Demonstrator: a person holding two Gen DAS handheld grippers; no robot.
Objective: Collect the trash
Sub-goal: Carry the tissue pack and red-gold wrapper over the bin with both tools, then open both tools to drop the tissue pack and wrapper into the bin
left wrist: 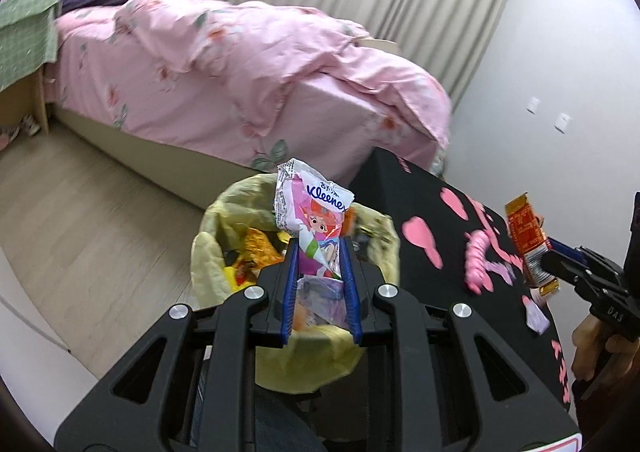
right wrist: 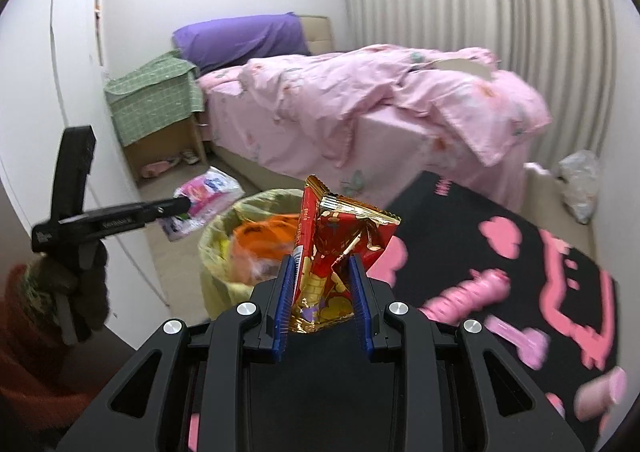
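Note:
My left gripper is shut on a crumpled pink-and-white Kleenex tissue pack, held right over the trash bin with its yellow liner, which holds several wrappers. My right gripper is shut on a red-and-gold snack wrapper, just right of the trash bin. In the left wrist view the right gripper shows at the right edge with the red wrapper. In the right wrist view the left gripper shows at the left, the Kleenex pack at its tip.
A bed with a pink quilt stands behind the bin. A black rug with pink shapes covers the floor to the right. A green-covered nightstand sits by the bed head. A clear plastic bag lies by the curtain.

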